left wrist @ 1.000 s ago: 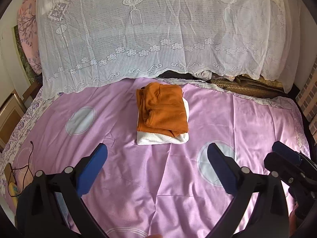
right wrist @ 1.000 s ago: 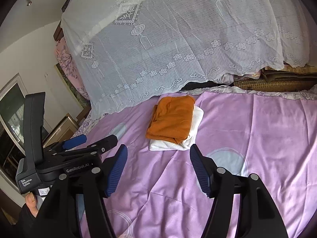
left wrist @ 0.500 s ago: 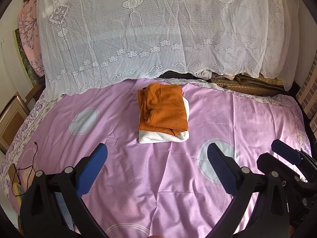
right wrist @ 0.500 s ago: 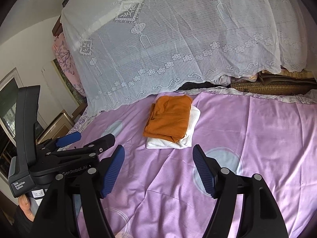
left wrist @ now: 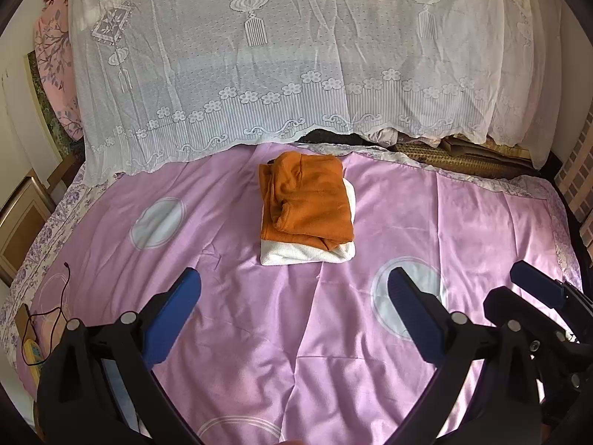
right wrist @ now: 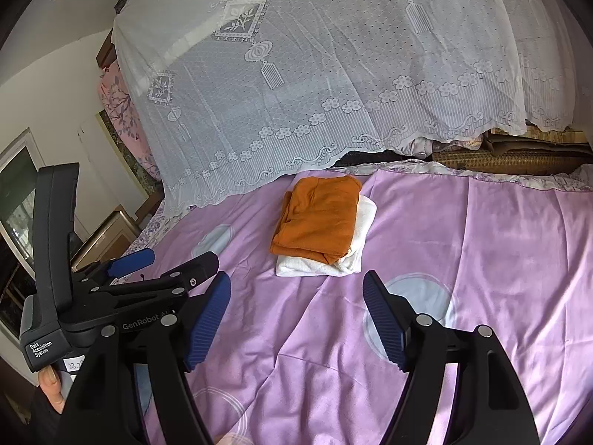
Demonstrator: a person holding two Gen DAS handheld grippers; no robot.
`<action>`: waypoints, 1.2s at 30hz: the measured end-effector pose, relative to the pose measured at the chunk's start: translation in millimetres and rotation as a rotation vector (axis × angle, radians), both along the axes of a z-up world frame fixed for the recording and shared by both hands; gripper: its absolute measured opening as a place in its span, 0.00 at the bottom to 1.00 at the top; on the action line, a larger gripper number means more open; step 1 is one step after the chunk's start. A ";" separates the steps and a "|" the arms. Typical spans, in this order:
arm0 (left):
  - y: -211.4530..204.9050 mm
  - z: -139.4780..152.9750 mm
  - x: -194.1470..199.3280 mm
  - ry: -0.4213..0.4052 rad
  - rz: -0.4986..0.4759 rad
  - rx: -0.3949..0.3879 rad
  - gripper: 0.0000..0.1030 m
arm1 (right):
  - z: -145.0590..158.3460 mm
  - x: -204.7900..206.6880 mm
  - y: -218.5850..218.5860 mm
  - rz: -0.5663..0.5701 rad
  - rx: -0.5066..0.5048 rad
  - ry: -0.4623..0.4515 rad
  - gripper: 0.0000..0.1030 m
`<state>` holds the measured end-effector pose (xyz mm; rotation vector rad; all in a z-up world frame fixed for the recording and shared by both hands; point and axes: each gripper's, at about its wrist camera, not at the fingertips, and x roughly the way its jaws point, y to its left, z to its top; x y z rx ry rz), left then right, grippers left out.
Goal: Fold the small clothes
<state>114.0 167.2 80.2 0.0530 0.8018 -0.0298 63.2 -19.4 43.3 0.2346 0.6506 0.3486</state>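
Note:
A folded orange garment (left wrist: 307, 200) lies on top of a folded white garment (left wrist: 307, 254) in a small stack on the pink bedspread (left wrist: 259, 315), toward the far side. The same stack shows in the right wrist view, orange garment (right wrist: 318, 218) over white garment (right wrist: 322, 267). My left gripper (left wrist: 294, 309) is open and empty, held well back from the stack above the bedspread. My right gripper (right wrist: 296, 315) is open and empty, also short of the stack. The right gripper also shows at the right edge of the left wrist view (left wrist: 533, 296), and the left one at the left of the right wrist view (right wrist: 163, 263).
A white lace cloth (left wrist: 296, 74) hangs over piled bedding behind the stack. Woven mats and folded fabrics (left wrist: 463, 155) lie at the back right. A cable and a yellow object (left wrist: 33, 348) sit at the bed's left edge. Wooden furniture (left wrist: 22, 215) stands left of the bed.
Both grippers have drawn back slightly from the stack and stayed open. The clothes have not moved.

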 end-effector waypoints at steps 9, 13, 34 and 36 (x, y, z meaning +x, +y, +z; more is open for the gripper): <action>-0.4 -2.1 0.5 0.002 -0.002 0.001 0.95 | -0.5 -0.1 0.5 -0.006 0.011 0.008 0.73; -0.7 -3.6 1.6 0.008 -0.009 -0.001 0.95 | -0.5 0.7 -0.6 -0.006 0.014 0.010 0.73; -0.4 0.7 6.9 0.006 -0.003 0.008 0.95 | -0.5 1.1 -0.1 -0.017 0.029 0.017 0.73; 0.9 0.7 8.3 0.012 -0.001 0.001 0.95 | -0.1 0.1 0.3 -0.018 0.027 0.014 0.73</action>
